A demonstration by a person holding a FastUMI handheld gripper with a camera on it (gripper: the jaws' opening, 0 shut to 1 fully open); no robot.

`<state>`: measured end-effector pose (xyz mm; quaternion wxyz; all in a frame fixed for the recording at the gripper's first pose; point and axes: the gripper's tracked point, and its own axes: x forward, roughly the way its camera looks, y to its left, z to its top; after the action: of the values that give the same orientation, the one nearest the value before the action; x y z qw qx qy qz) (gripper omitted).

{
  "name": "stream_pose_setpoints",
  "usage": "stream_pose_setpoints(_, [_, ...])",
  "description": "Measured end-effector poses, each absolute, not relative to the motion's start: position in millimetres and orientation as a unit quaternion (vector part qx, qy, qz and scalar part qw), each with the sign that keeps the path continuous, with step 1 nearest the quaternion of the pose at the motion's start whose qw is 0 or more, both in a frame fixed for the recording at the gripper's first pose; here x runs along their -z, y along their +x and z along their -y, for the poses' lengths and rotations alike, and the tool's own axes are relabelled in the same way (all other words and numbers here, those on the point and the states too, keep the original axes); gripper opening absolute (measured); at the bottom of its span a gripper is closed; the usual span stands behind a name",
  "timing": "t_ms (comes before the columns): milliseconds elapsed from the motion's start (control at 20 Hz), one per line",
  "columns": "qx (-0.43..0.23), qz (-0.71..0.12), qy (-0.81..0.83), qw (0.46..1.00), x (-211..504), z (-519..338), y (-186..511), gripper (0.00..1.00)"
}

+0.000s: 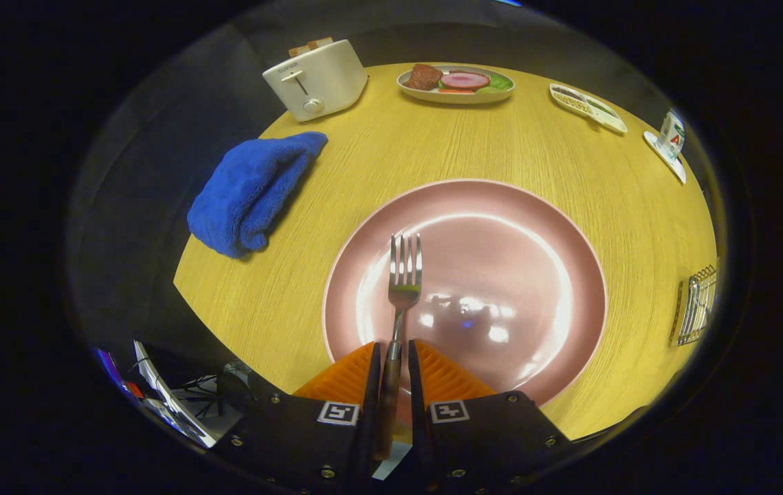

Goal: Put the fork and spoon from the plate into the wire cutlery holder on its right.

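A steel fork (pixel 401 289) with a brown handle points away from me over the pink plate (pixel 556 275). Its handle runs back between my two fingers, and my gripper (pixel 393 354) is shut on it, both pads pressing the handle. The tines hang over the plate's middle; whether they touch it I cannot tell. The wire cutlery holder (pixel 697 306) stands on the table to the right of the plate, well apart from the fingers, with its inside hidden.
On the round wooden table (pixel 364 172), a blue towel (pixel 250 192) lies left of the plate, a white toaster (pixel 315 79) stands beyond it, a food dish (pixel 456 84) at the back, and a small tray (pixel 587 106) and carton (pixel 669 137) at far right.
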<state>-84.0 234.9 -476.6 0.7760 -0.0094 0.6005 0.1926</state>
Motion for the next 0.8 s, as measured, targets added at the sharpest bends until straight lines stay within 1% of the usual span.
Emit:
stream_pose_setpoints(50, [-0.195, -0.597, -0.004, 0.778, 471.0, -234.1, -85.0, 0.23])
stream_pose_setpoints(100, [-0.193, -0.599, -0.006, 0.777, 480.4, -237.4, -82.9, 0.24])
stream_pose_setpoints(150, [-0.199, -0.604, 0.000, 0.772, 473.6, -236.9, -86.3, 0.17])
stream_pose_setpoints(200, [-0.198, -0.608, 0.002, 0.769, 465.9, -233.4, -86.1, 0.17])
stream_pose_setpoints(250, [-0.191, -0.603, 0.015, 0.774, 452.6, -227.1, -84.1, 0.10])
stream_pose_setpoints(300, [-0.196, -0.608, 0.019, 0.769, 479.4, -234.5, -84.1, 0.03])
stream_pose_setpoints(800, [-0.192, -0.592, 0.055, 0.781, 455.0, -221.9, -74.6, 0.03])
